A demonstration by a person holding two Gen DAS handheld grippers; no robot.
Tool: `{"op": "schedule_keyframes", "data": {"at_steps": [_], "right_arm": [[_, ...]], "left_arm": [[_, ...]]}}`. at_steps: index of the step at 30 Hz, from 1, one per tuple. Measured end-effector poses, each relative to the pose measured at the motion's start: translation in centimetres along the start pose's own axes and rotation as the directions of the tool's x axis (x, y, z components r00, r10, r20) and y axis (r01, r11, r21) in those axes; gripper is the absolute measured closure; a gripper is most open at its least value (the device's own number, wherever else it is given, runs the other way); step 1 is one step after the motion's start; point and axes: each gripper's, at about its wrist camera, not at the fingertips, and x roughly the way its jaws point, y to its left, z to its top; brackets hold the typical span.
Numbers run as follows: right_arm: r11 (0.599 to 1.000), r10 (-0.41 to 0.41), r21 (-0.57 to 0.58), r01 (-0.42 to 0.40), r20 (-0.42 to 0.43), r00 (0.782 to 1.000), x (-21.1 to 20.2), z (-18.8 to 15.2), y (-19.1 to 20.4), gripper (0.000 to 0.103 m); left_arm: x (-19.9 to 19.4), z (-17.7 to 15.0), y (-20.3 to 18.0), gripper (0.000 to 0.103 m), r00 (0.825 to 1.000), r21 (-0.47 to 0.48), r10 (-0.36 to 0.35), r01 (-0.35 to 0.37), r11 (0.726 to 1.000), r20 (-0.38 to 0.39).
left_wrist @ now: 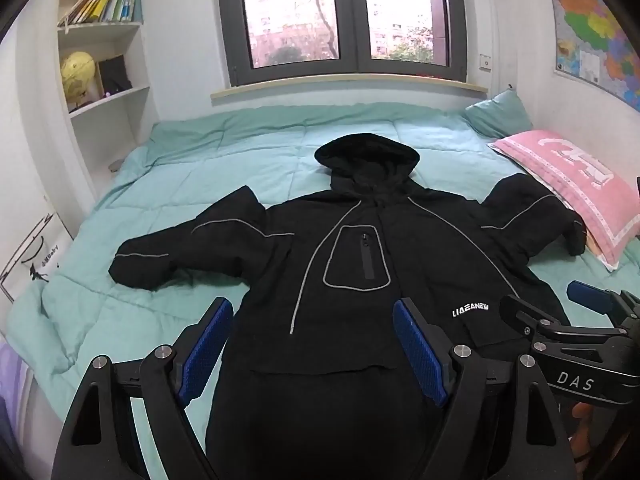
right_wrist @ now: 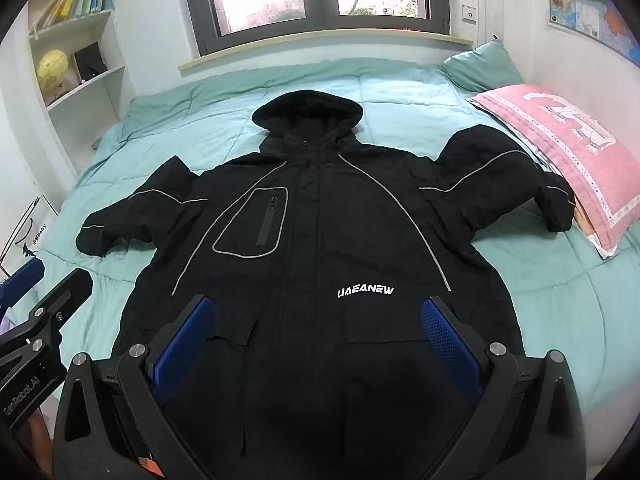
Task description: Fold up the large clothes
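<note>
A large black hooded jacket (left_wrist: 352, 248) (right_wrist: 320, 232) with grey piping and white lettering lies face up and spread flat on the bed, hood toward the window, both sleeves stretched out sideways. My left gripper (left_wrist: 314, 320) hovers open above the jacket's lower left front, nothing between its blue pads. My right gripper (right_wrist: 316, 316) hangs open over the lower middle of the jacket, just below the lettering, its pads clear of the cloth. Each gripper shows in the other's view: the right gripper (left_wrist: 560, 312) at the right edge, the left gripper (right_wrist: 36, 280) at the left edge.
A mint green quilt (left_wrist: 208, 168) (right_wrist: 540, 280) covers the bed. A pink pillow (left_wrist: 572, 184) (right_wrist: 560, 148) lies at the right by the jacket's sleeve, a green pillow (left_wrist: 500, 112) behind it. A white bookshelf (left_wrist: 108, 92) stands at the left, a window (left_wrist: 344, 20) behind.
</note>
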Motion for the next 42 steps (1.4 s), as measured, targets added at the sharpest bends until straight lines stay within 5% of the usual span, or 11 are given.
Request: {"op": "schedule_keyframes", "data": {"at_steps": [42], "right_arm": [[1.000, -0.019, 0.018, 0.019, -0.047, 0.999, 2.1, 0.2, 0.6, 0.000]], "left_arm": [[0.5, 0.1, -0.4, 0.020, 1.000, 0.006, -0.015, 0.015, 1.000, -0.026]]}}
